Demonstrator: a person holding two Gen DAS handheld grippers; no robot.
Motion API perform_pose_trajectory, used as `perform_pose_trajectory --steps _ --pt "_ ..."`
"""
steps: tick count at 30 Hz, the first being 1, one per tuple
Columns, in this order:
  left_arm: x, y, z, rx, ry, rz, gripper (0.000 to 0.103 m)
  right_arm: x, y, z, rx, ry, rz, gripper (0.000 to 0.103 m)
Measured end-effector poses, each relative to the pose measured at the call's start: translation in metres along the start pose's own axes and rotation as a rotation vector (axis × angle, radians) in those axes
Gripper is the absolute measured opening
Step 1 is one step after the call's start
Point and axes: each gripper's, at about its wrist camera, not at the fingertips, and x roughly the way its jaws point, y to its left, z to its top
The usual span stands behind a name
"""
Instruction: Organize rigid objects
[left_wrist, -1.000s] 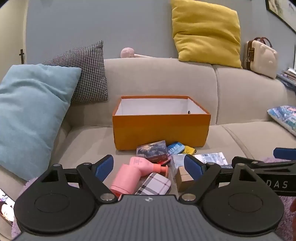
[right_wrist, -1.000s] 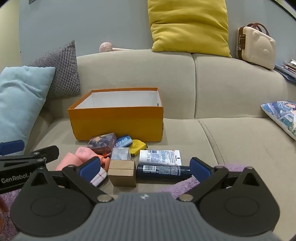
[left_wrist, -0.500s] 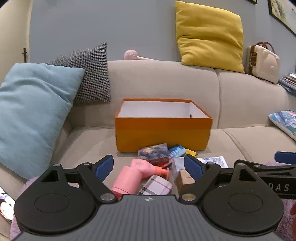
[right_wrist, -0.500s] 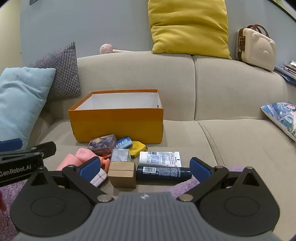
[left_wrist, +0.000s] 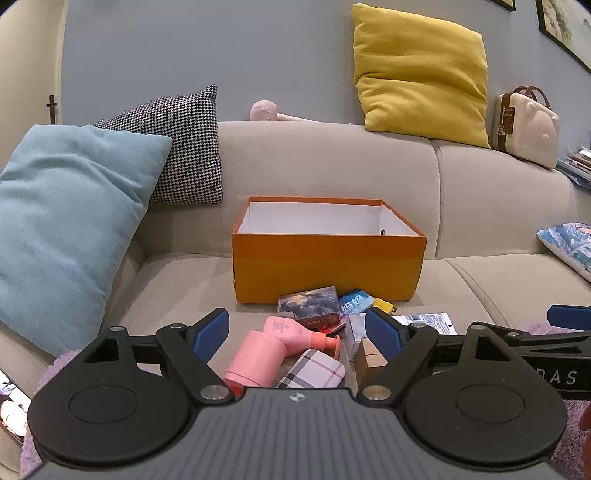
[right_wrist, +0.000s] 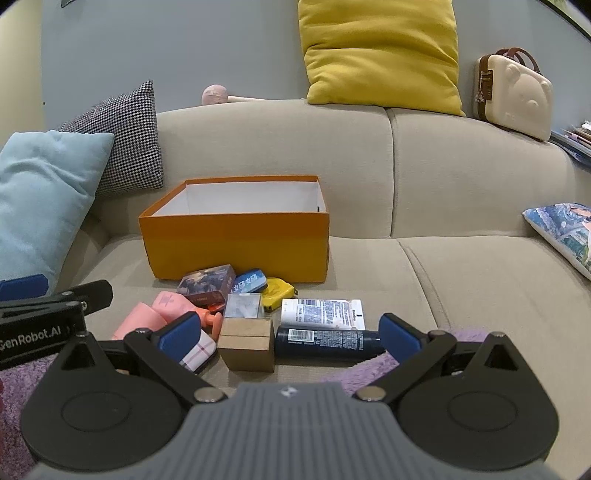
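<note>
An open orange box (left_wrist: 327, 269) (right_wrist: 236, 245) with a white inside stands on the beige sofa seat. In front of it lies a pile: a pink bottle (left_wrist: 273, 350) (right_wrist: 162, 308), a plaid case (left_wrist: 312, 373) (right_wrist: 195, 350), a dark picture box (left_wrist: 308, 306) (right_wrist: 207, 284), a blue tin (right_wrist: 251, 281), a yellow tape measure (right_wrist: 276, 291), a cardboard block (right_wrist: 247, 343), a dark blue bottle (right_wrist: 327, 339) and a white packet (right_wrist: 321, 314). My left gripper (left_wrist: 297, 334) is open and empty before the pile's left. My right gripper (right_wrist: 288, 334) is open and empty before its right.
A light blue cushion (left_wrist: 66, 221) and a houndstooth cushion (left_wrist: 184, 147) lean at the left. A yellow cushion (left_wrist: 421, 70) and a cream bear case (left_wrist: 526, 129) sit on the sofa back. A printed cushion (right_wrist: 561, 232) lies at the right. Purple fluffy fabric (right_wrist: 369, 369) lies below the grippers.
Both views have tilted up slightly, so the box and pile sit lower in frame. Both grippers stay open and the objects have not moved.
</note>
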Motion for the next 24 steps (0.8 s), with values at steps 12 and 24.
perform_pose_trajectory --steps 12,24 --pt "0.0003 0.0026 0.0017 -0.001 0.005 -0.011 0.098 -0.0001 0.0008 -0.0006 -0.005 0.002 -0.002 0.102" --pt "-0.0007 0.0034 0.0005 -0.009 0.013 -0.012 0.098 0.0009 0.0024 -0.0011 -0.010 0.012 -0.006 0.102"
